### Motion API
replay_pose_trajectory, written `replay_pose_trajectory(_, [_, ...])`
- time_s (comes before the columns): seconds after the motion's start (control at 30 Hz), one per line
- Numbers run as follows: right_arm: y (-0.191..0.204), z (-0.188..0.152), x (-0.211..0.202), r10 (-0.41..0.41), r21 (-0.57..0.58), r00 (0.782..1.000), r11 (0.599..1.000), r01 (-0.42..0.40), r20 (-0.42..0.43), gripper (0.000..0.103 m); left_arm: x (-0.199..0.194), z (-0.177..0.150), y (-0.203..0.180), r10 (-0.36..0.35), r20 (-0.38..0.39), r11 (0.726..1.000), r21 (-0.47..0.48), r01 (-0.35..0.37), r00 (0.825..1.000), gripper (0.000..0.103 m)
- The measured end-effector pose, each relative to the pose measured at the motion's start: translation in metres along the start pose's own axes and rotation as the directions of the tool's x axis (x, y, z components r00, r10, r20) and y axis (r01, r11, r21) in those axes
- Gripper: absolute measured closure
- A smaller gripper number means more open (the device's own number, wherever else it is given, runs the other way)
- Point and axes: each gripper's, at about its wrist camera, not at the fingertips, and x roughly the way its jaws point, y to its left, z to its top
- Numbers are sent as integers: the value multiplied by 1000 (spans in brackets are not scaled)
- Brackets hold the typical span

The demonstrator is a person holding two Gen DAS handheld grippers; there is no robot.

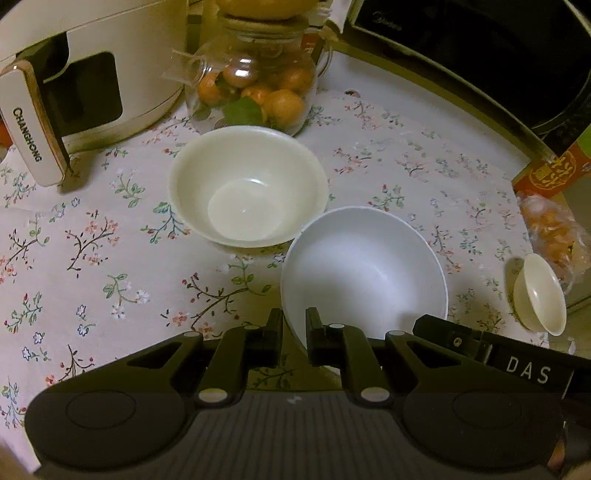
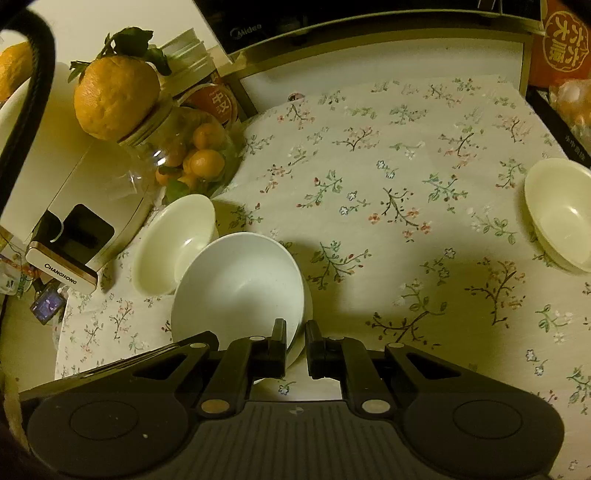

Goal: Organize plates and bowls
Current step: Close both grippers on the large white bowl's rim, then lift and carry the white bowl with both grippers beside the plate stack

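At the bottom centre of the left wrist view, the left gripper point(image 1: 295, 338) had its two black fingers drawn close on the near rim of a white bowl point(image 1: 364, 273), one finger outside the wall and one inside. That bowl sat tilted in the lower middle of the frame, its far edge just beside a cream bowl point(image 1: 247, 186) resting upright on the floral tablecloth point(image 1: 92, 258) at the centre. Behind the cream bowl, in the upper middle, stood a glass jar point(image 1: 255, 88) filled with small oranges, and a white Changhong appliance point(image 1: 74, 92) filled the upper left. Far to the right edge lay a second cream bowl point(image 1: 539, 291), tipped on its side as the lens showed it, with the right tool's black body reaching in just below it.

Low in the right wrist view, the right gripper point(image 2: 295, 345) likewise pinched the white bowl point(image 2: 238, 291) by its rim, left finger inside, right finger outside. The first cream bowl point(image 2: 173, 243) sat to its upper left, touching or nearly so. A large orange point(image 2: 116, 98) rested on the jar's lid in the upper left, and the second cream bowl point(image 2: 561, 214) stood well apart at the right edge. A dark microwave point(image 2: 258, 26) ran along the top.
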Motion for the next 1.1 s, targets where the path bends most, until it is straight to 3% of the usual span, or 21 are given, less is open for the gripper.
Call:
replay_pose_trajectory(0.5, [-15,-10,-39,-55,-4,998,998,56,29,94,-26,-11,-30,-96,17,992,79,94,995,92])
replay_pose_trajectory(0.9, [-75,-53,-85,-89,77,996,993,89,6,93,-42,-60,-84,-197,-46,949,243,202,979,91])
replay_pose_trajectory(1.1, [-95,-71,-94,-94,76,995,992,97,-42,93,-46,-82,-91,-175,-79,940,282,190,981,90])
